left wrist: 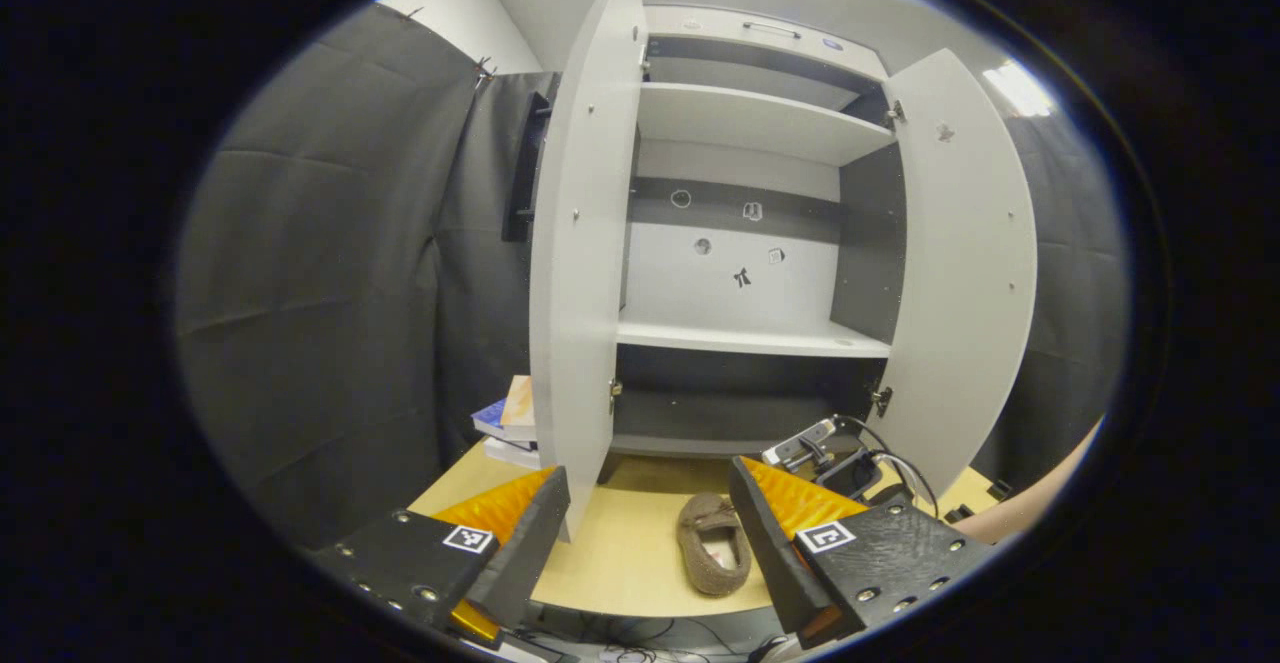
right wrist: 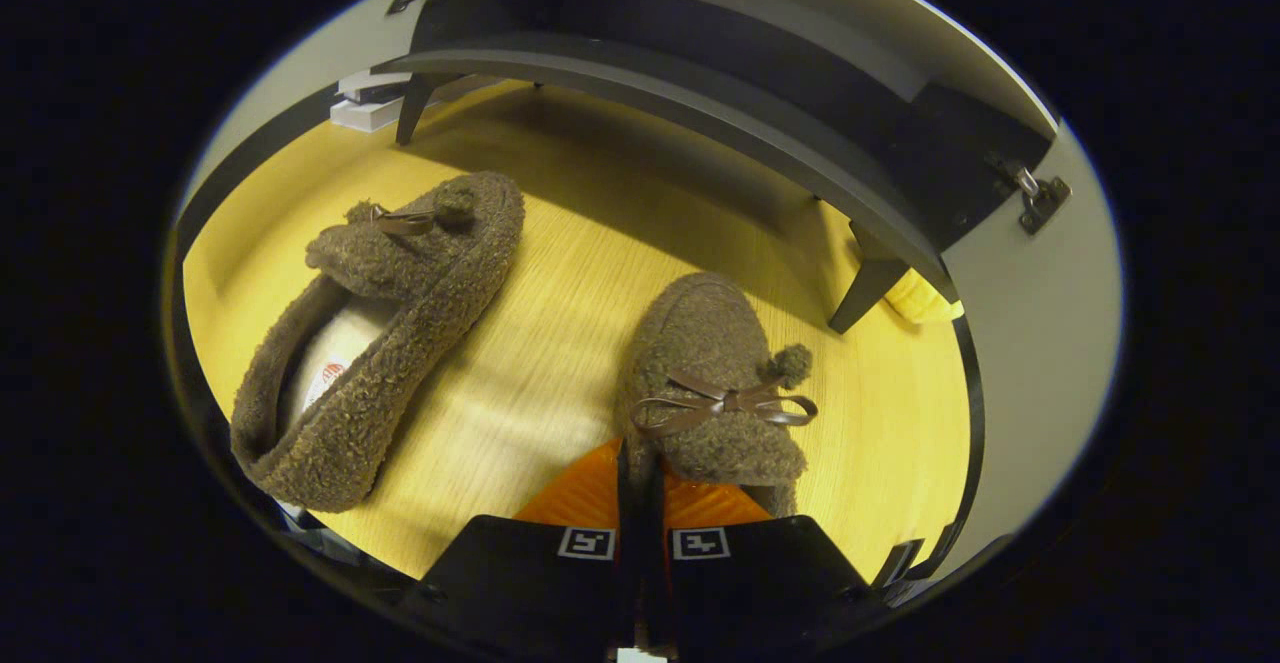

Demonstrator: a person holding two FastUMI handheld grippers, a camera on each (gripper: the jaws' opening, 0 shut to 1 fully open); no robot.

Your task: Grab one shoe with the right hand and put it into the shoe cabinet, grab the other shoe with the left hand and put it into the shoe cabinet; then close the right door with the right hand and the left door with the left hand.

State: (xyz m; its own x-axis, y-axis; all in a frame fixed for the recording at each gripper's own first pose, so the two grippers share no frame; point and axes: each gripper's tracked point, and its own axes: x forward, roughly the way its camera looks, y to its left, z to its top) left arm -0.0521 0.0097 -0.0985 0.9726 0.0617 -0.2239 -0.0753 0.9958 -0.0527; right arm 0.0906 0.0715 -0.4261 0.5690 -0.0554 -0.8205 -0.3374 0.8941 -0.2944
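Two brown fuzzy slippers with small bows lie on the yellow wooden table [right wrist: 560,273] in front of the cabinet. In the right gripper view the right gripper [right wrist: 637,468] is shut on the near rim of the right slipper [right wrist: 715,373]. The other slipper [right wrist: 390,313] lies free to its left. In the left gripper view the left gripper [left wrist: 650,488] hangs open above the table's front edge, with one slipper [left wrist: 712,543] below and beyond its fingers. The grey shoe cabinet [left wrist: 750,338] stands behind, with its left door [left wrist: 585,243] and right door [left wrist: 965,263] both swung open and its shelves bare.
A stack of books [left wrist: 508,421] lies on the table left of the cabinet, behind the open left door. The other gripper with its cables [left wrist: 840,458] and a person's arm [left wrist: 1040,493] sit low at the right. The cabinet stands on dark legs [right wrist: 865,293]. Black cloth walls surround the booth.
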